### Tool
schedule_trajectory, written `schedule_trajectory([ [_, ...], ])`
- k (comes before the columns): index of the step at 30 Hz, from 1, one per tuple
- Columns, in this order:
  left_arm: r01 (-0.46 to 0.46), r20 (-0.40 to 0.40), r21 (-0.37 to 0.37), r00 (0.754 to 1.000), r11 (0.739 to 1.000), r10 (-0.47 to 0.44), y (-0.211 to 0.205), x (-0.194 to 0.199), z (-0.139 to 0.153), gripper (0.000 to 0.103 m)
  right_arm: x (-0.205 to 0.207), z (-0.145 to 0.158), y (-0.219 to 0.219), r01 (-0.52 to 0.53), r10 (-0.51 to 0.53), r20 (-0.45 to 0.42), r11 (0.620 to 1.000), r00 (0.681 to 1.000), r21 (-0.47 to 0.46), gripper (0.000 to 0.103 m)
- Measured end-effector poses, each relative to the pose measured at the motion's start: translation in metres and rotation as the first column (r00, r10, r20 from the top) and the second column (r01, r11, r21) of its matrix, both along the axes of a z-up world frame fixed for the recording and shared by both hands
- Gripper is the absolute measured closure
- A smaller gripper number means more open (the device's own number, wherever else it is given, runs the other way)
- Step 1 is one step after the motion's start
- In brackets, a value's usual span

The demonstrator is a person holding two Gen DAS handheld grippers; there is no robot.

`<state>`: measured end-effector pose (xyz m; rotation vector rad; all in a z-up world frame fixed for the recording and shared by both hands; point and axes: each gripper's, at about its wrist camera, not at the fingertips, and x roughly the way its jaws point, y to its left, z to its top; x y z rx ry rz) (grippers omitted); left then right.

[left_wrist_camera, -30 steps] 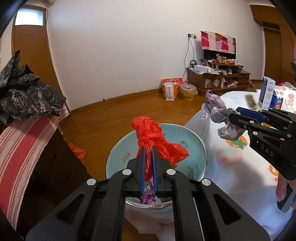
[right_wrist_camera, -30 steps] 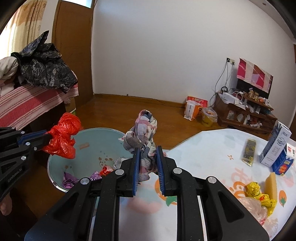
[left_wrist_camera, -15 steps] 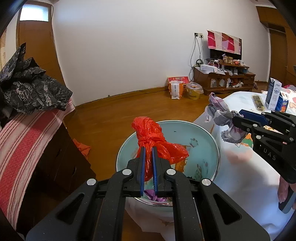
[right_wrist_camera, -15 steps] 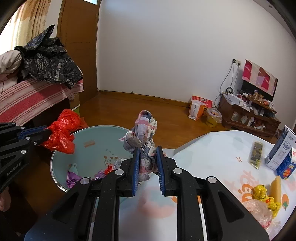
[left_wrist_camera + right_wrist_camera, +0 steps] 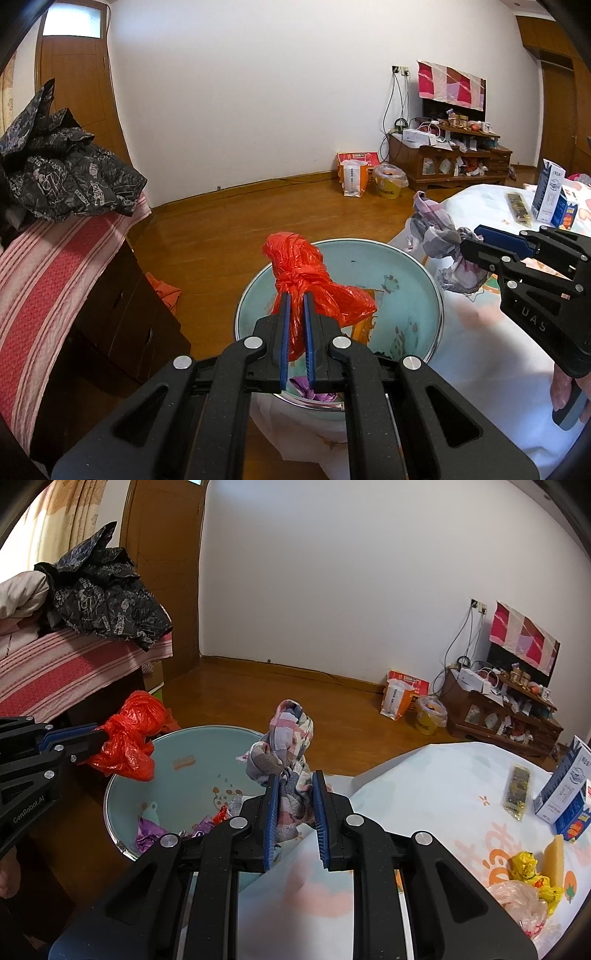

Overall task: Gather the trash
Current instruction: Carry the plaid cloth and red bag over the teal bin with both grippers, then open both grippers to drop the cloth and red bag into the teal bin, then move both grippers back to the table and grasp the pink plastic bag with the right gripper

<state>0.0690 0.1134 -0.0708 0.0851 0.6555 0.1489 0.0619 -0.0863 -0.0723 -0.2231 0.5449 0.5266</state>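
the left gripper [image 5: 294,321], pinching the red plastic bag [image 5: 310,284], hangs directly above the enamel basin [image 5: 413,266], nearer than the right gripper [image 5: 295,812] clamping a patchwork rag [image 5: 290,746].

Two wrist fisheye cameras are looking forward from close above the basin.

The left wrist view is facing along the left tool [image 5: 294,295] over the basin [image 5: 424,266], with the right tool [image 5: 476,242] entering from its right. The right wrist view is sitting over the desk [image 5: 443,775], facing along its own tool [image 5: 295,775]. Both are sharing the basin [image 5: 122,775], the back wall and the cabinet [image 5: 506,716].
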Motion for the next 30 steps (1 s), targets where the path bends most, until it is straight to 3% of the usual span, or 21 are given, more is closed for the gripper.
schedule_trajectory([
  [14, 0.006, -0.007, -0.013, 1.000, 1.000, -0.006, 0.002, 0.001, -0.003, 0.092, -0.002, -0.003, 0.006, -0.034, 0.034, -0.012, 0.999, 0.999, -0.004, 0.079],
  [16, 0.011, -0.015, -0.016, 1.000, 1.000, -0.012, 0.002, 0.002, -0.005, 0.084, -0.004, -0.004, 0.007, -0.045, 0.045, -0.008, 0.999, 0.999, -0.006, 0.076],
  [18, 0.004, -0.017, -0.019, 1.000, 1.000, -0.004, 0.002, 0.001, -0.006, 0.061, -0.005, -0.004, 0.009, -0.056, 0.056, -0.010, 0.998, 0.998, -0.004, 0.073],
  [20, 0.006, -0.014, -0.017, 1.000, 1.000, -0.006, 0.001, 0.000, -0.006, 0.059, -0.006, -0.004, 0.010, -0.055, 0.055, -0.004, 0.998, 0.998, -0.007, 0.068],
  [30, -0.004, -0.015, -0.017, 1.000, 1.000, 0.004, -0.002, 0.000, -0.007, 0.045, -0.006, -0.006, 0.002, -0.029, 0.029, -0.011, 1.000, 1.000, -0.005, 0.062],
])
